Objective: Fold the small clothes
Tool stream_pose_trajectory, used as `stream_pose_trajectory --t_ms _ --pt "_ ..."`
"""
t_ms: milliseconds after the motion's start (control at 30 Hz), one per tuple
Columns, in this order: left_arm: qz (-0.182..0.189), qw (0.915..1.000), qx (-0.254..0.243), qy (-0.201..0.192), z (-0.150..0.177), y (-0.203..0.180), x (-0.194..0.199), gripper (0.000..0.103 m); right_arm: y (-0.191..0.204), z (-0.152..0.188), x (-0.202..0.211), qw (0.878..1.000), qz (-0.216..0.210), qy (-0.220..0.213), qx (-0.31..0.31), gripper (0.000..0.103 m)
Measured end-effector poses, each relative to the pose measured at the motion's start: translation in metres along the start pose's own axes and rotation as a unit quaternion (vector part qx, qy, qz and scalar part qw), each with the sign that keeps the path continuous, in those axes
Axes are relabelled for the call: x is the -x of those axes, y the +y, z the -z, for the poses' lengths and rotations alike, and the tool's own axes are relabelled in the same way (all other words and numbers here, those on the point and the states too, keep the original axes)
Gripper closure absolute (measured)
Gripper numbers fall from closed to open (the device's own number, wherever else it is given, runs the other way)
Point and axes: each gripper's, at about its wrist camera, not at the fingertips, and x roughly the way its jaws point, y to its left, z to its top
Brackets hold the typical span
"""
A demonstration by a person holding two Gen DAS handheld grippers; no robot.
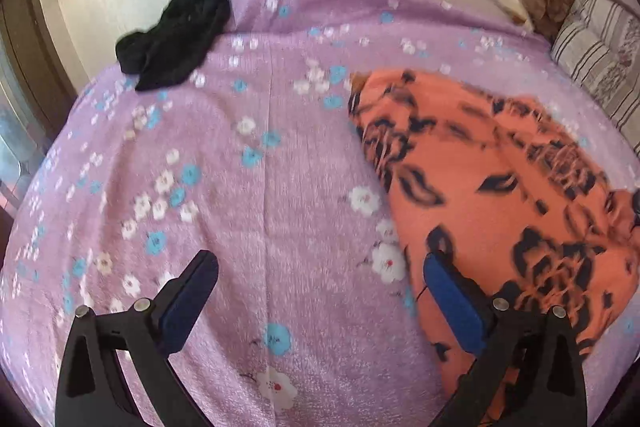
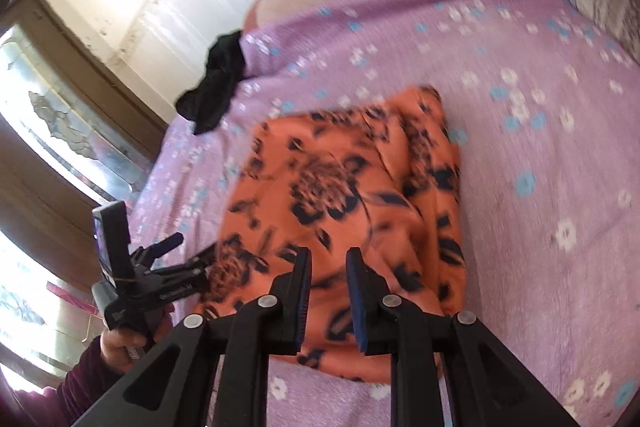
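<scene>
Both the left gripper [image 1: 320, 279], spread wide, and the right gripper [image 2: 329, 259], narrowly parted, hang released above the folded orange floral garment [image 2: 352, 195] on the purple bedspread [image 1: 248, 131], bare beyond, black cloth [image 1: 176, 35] at its far-left edge.

Bright daylight from the window [image 2: 60, 131] at left, motion blur, fisheye bending, dark vignetted corners

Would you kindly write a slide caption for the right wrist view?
Right gripper, jaws slightly apart and empty, above the folded orange floral garment on a lilac flowered bedspread.
</scene>
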Motion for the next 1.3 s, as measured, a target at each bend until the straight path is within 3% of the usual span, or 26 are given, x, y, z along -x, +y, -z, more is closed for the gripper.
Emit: stream_pose_trajectory --t_ms 100,167,233,267,300,333,367,467,567,667,800,867,933,967,1067,1200,1300 --pt "0.051 0.9981 0.017 -0.03 -0.004 -0.001 0.016 0.001 -0.002 -0.021 -0.007 1.0 -0.008 -0.013 -0.019 0.082" --pt "0.074 0.9971 0.001 -0.019 -0.002 -0.009 0.013 0.001 -0.006 -0.034 -0.017 0.999 -0.002 -0.02 -0.035 0.082" --pt "0.071 0.997 -0.028 0.016 0.005 -0.024 -0.001 0.001 -0.01 -0.047 -0.034 0.999 0.009 -0.012 -0.045 0.082" --pt "0.068 0.9969 -0.032 0.023 0.008 -0.028 -0.006 0.001 -0.015 -0.051 -0.045 0.998 0.015 0.002 -0.054 0.073" --pt "0.07 0.9971 -0.026 0.015 0.009 -0.028 -0.007 0.001 -0.022 -0.054 -0.06 0.997 0.028 0.024 -0.066 0.051" --pt "0.074 0.997 -0.019 0.012 0.009 -0.026 -0.007 0.001 -0.031 -0.053 -0.076 0.994 0.054 0.052 -0.078 0.035" --pt "0.078 0.9966 -0.016 0.019 0.008 -0.026 -0.008 0.001 -0.039 -0.049 -0.091 0.99 0.076 0.078 -0.086 0.027" --pt "0.085 0.9959 -0.009 0.029 0.004 -0.023 -0.009 0.001 -0.027 -0.057 -0.091 0.992 0.086 0.069 -0.061 0.027" --pt "0.081 0.9966 -0.002 0.011 -0.002 -0.019 0.0 0.001 -0.008 -0.073 -0.077 0.998 0.043 0.015 -0.042 0.027" --pt "0.082 0.9964 0.015 -0.015 -0.006 -0.01 0.007 0.001 0.003 -0.087 -0.08 0.999 -0.009 -0.007 -0.049 0.027" --pt "0.052 0.9985 0.015 0.01 -0.006 -0.005 -0.007 0.001 0.015 -0.098 -0.115 0.997 -0.044 0.015 -0.063 0.027" --pt "0.053 0.998 0.011 0.031 -0.004 -0.006 -0.017 0.001 0.013 -0.098 -0.143 0.995 -0.034 0.05 -0.073 0.027" --pt "0.051 0.9983 0.013 0.024 -0.002 -0.006 -0.017 0.001 0.004 -0.093 -0.171 0.992 -0.009 0.089 -0.09 0.029" --pt "0.048 0.9986 0.006 0.022 -0.002 -0.008 -0.016 0.001 0.002 -0.092 -0.172 0.992 -0.012 0.081 -0.093 0.03" --pt "0.045 0.9989 -0.004 0.013 -0.002 -0.008 -0.011 0.001 0.006 -0.096 -0.159 0.993 -0.017 0.065 -0.098 0.03" --pt "0.051 0.9986 0.008 0.008 -0.004 -0.002 -0.008 0.001 0.001 -0.098 -0.113 0.994 -0.033 0.007 -0.107 0.034" --pt "0.043 0.999 0.005 -0.001 -0.004 0.0 -0.005 0.001 -0.014 -0.094 -0.084 0.992 -0.038 -0.006 -0.118 0.034"
